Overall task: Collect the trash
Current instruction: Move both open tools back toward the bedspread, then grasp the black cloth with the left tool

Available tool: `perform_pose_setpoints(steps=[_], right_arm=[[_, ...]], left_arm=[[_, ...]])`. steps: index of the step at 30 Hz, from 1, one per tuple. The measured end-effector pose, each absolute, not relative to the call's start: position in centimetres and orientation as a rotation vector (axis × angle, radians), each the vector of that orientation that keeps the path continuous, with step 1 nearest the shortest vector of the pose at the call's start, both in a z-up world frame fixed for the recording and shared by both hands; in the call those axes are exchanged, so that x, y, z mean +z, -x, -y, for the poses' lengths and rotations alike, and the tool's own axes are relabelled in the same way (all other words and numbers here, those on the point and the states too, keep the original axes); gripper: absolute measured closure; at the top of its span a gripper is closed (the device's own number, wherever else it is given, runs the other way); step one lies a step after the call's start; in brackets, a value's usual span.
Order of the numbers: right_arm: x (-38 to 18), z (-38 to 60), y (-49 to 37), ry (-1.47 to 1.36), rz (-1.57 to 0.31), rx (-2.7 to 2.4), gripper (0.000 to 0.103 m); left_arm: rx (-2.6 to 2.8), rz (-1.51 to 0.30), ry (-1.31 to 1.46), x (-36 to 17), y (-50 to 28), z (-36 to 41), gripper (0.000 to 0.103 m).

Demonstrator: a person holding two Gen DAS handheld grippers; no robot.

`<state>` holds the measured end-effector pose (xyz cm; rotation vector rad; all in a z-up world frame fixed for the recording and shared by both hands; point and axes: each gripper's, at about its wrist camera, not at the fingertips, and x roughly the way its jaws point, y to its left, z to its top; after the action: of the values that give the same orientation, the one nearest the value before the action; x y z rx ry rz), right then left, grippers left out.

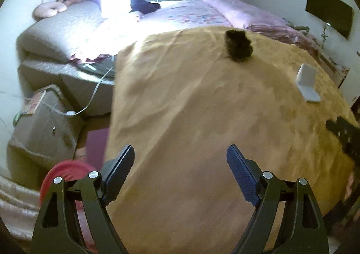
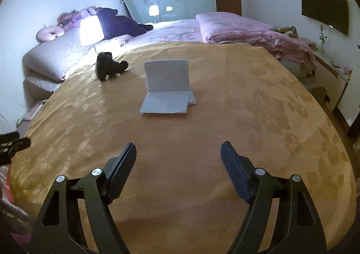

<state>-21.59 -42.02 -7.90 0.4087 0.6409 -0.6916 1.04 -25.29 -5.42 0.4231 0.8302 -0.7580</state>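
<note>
A dark crumpled lump [image 1: 239, 46] lies at the far side of a table under a golden flowered cloth [image 1: 191, 107]. A white folded sheet [image 1: 307, 84] stands half upright to its right. My left gripper [image 1: 180, 149] hangs open over the table's near left edge, with nothing between its fingers. In the right wrist view the white sheet [image 2: 167, 87] is straight ahead and the dark lump [image 2: 110, 68] is farther back on the left. My right gripper [image 2: 178, 144] is open and empty above the cloth [image 2: 225, 119], well short of the sheet.
A red round container [image 1: 65, 173] sits on the floor below the table's left edge, next to a cardboard box [image 1: 45, 123] and a white cable [image 1: 94, 94]. Behind the table are a bed [image 2: 180, 26] with pink bedding and a lit lamp [image 2: 91, 30].
</note>
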Motion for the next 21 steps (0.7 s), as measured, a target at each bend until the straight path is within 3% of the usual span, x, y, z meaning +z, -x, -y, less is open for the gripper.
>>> perform_pose_setpoints(steps=[21], right_arm=[[-8.4, 42.1, 22.2, -0.392, -0.611, -0.675, 0.021]], left_arm=[[-0.835, -0.794, -0.436, -4.8, -5.2, 43.3, 0.022]])
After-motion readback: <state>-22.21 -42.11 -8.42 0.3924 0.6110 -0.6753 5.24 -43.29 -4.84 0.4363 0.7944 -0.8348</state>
